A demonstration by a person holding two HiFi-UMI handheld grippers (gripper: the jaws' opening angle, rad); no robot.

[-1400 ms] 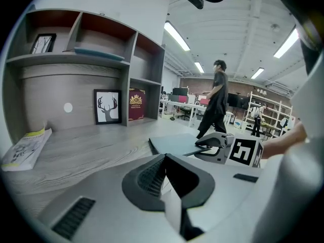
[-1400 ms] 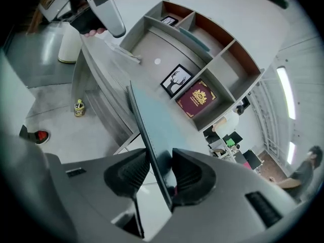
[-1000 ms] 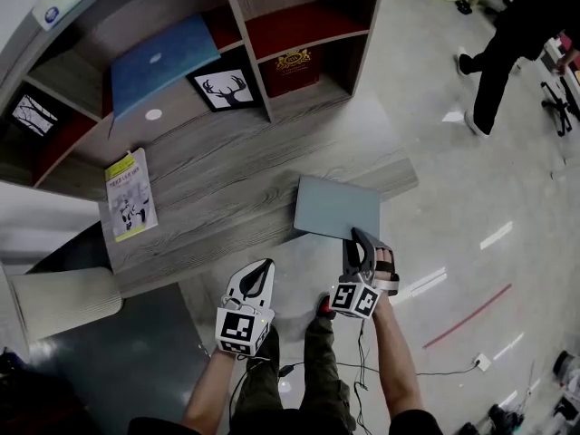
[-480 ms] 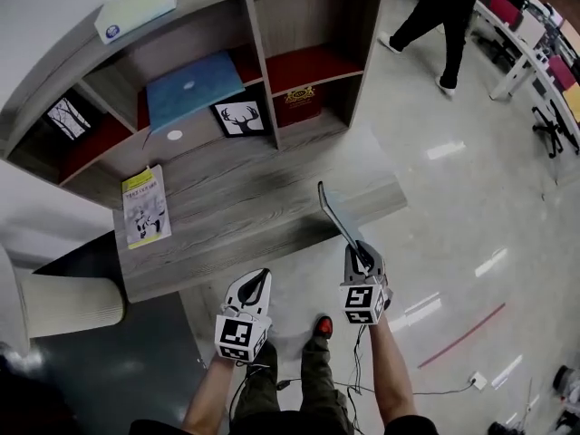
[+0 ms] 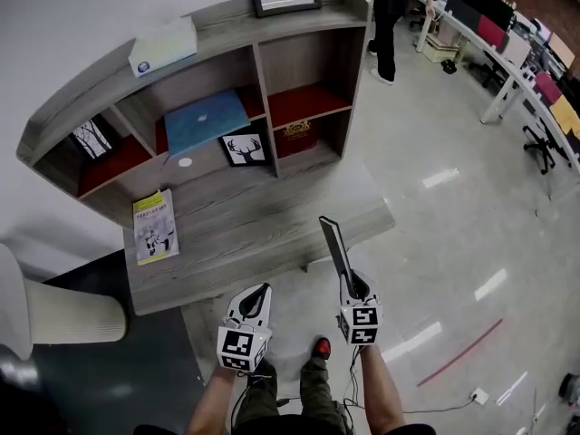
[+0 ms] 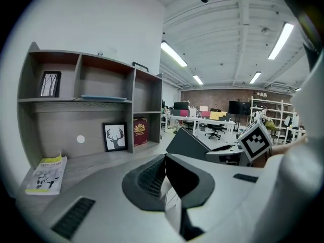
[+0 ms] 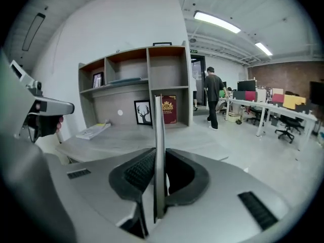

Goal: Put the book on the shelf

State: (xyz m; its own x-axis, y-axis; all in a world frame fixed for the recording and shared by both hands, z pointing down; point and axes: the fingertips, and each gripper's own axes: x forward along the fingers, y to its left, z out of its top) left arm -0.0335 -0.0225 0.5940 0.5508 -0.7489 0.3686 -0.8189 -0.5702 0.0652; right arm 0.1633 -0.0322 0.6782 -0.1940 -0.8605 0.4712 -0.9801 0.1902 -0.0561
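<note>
Glossy office floor, white wall, wooden shelf (image 5: 263, 80) with low tabletop (image 5: 245, 234) in front. Pinched between right tongs (image 5: 352, 288): thin grey book (image 5: 333, 243), upright and edge-on, held in air near tabletop's front edge. Left tongs (image 5: 255, 299) pressed together, empty, just beside right tongs, over floor. On tabletop's left end, magazine (image 5: 155, 226) lying flat. Far back by desks, person (image 5: 385, 16) standing.
</note>
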